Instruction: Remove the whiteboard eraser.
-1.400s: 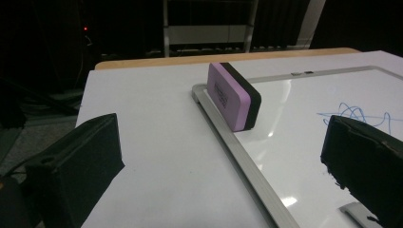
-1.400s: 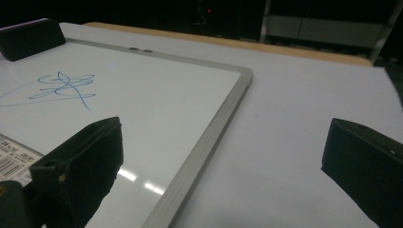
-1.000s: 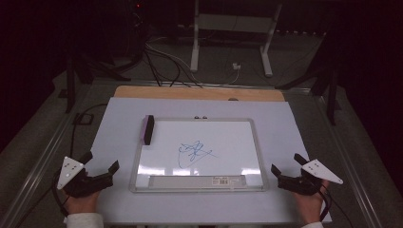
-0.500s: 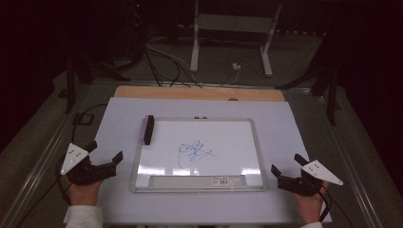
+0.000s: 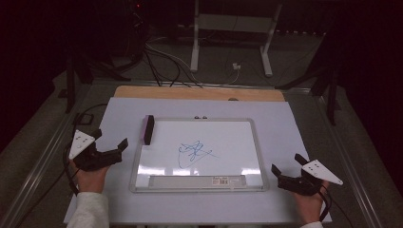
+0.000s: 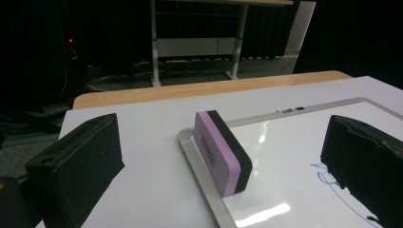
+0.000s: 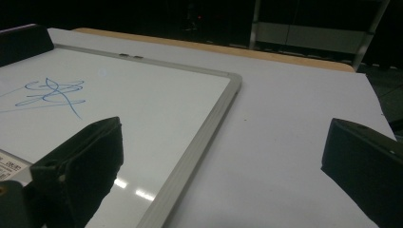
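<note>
A silver-framed whiteboard [image 5: 199, 187] lies flat in the middle of the white table, with a blue scribble [image 5: 194, 152] near its centre. A purple and black eraser [image 5: 148, 129] stands on edge at the board's left frame [image 6: 222, 159]. My left gripper [image 5: 110, 142] is open just left of the board, its jaws facing the eraser from a short way off [image 6: 223, 166]. My right gripper [image 5: 287, 167] is open beside the board's lower right corner, nothing between its jaws [image 7: 223, 166]. The scribble [image 7: 50, 92] lies to the left in the right gripper view.
The white sheet [image 5: 285, 123] covers a wooden tabletop whose far edge [image 5: 199, 93] shows. Beyond it stand metal stand legs [image 5: 195, 42] and cables [image 5: 161, 61] on the floor. A label strip [image 5: 199, 180] runs along the board's near edge. Metal rails flank the table.
My left gripper has moved forward and inward along the table's left side, closer to the eraser. The right gripper has stayed put.
</note>
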`<action>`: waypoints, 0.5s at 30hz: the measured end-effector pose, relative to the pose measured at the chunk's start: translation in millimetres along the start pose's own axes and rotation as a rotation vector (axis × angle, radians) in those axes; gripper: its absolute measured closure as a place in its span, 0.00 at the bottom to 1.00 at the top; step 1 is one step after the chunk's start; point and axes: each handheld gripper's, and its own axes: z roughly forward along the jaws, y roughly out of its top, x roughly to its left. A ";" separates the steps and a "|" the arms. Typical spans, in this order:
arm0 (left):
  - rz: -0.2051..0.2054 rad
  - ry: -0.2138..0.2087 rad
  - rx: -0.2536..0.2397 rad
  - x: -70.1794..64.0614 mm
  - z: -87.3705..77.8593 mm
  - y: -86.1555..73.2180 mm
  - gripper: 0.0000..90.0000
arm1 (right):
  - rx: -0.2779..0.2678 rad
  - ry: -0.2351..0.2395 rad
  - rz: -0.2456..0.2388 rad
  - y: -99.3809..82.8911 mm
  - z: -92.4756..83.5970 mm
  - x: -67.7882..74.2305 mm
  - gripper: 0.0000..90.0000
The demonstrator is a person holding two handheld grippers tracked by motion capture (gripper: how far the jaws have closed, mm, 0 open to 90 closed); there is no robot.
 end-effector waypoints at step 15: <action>0.013 -0.013 0.076 -4.2 37.9 9.4 0.01 | 0.000 -0.003 0.007 -0.9 -0.4 -2.1 0.00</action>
